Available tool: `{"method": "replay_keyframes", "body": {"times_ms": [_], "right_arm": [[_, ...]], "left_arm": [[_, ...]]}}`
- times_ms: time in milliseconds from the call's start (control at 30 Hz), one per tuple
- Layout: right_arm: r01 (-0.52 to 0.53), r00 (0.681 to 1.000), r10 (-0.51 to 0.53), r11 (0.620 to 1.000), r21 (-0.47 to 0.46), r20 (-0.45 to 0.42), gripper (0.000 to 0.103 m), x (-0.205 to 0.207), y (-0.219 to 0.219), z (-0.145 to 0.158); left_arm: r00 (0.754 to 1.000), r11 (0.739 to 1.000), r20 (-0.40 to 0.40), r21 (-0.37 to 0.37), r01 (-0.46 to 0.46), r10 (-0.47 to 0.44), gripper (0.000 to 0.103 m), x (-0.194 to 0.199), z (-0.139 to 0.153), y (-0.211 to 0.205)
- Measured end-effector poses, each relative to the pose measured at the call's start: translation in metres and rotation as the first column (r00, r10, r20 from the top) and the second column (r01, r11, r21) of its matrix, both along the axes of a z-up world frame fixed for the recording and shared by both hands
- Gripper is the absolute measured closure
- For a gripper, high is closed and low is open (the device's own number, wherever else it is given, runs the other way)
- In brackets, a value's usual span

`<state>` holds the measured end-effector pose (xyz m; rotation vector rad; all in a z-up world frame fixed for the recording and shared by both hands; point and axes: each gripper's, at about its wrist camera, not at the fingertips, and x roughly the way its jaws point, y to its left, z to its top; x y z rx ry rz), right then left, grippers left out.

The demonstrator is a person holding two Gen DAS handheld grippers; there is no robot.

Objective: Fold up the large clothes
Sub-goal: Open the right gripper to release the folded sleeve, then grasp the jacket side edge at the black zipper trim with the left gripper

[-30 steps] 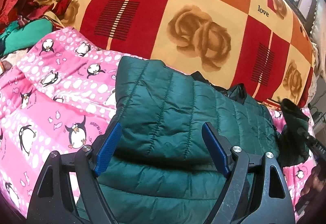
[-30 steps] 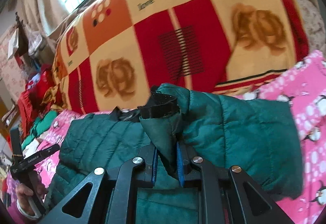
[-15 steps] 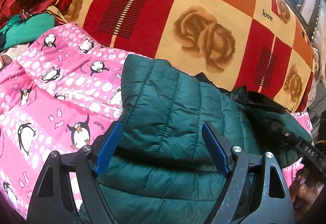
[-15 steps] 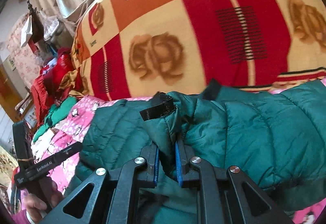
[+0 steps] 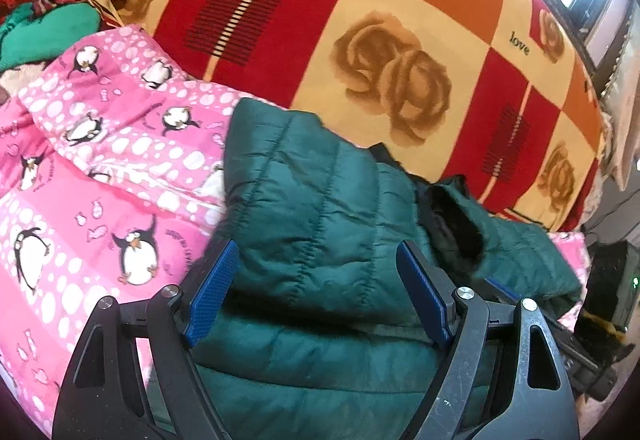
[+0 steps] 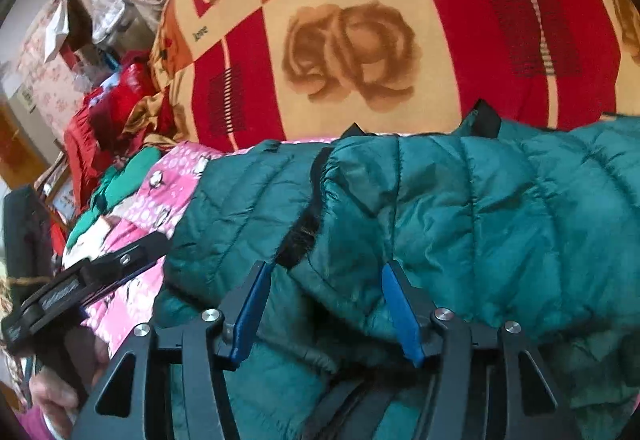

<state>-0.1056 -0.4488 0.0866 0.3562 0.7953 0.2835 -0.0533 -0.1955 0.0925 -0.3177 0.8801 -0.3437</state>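
Blue-padded right tongs [image 6: 324, 310] have just been opening and now stand released, the sleeve end of the green quilted jacket [image 6: 460, 208] lying slack between the pads, not pinched. The left tongs [image 5: 316, 290] are spread wide above the jacket's folded left side, gripping nothing. The jacket rests on the pink penguin blanket [image 5: 80, 176] at the near edge of the bed. The puffy, slick fill may spring the dropped sleeve back open, and a retreating pad could snag its dark cuff [image 6: 300, 240] and drag the fold apart. Beyond lies the red-and-cream rose quilt [image 5: 400, 40]; heaped red and green clothes [image 6: 108, 144] crowd the far left.
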Motion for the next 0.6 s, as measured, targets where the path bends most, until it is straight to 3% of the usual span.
{"method": "replay_keyframes", "body": {"times_ms": [167,333,500,600], "right_arm": [[0.036,0.999,-0.035,0.999,-0.036,0.031,0.047,-0.029,-0.027,0.022],[0.098,0.993,-0.095,0.994,-0.043,0.073,0.047,-0.061,-0.071,0.05],[0.21,0.971,-0.204,0.977,-0.035,0.127,0.038,-0.09,-0.121,0.074],[0.253,0.959,-0.247,0.967,-0.028,0.138,0.038,-0.101,-0.143,0.079]], "left_arm": [[0.998,0.993,-0.024,-0.1,0.059,-0.062,0.014,-0.001,0.012,-0.019],[0.983,0.978,-0.103,-0.162,0.134,-0.152,0.009,0.004,0.011,-0.064],[0.965,0.978,-0.183,-0.13,0.163,-0.185,0.009,0.013,-0.003,-0.11],[0.966,0.986,-0.2,-0.052,0.156,-0.163,0.009,0.017,-0.011,-0.13]]}}
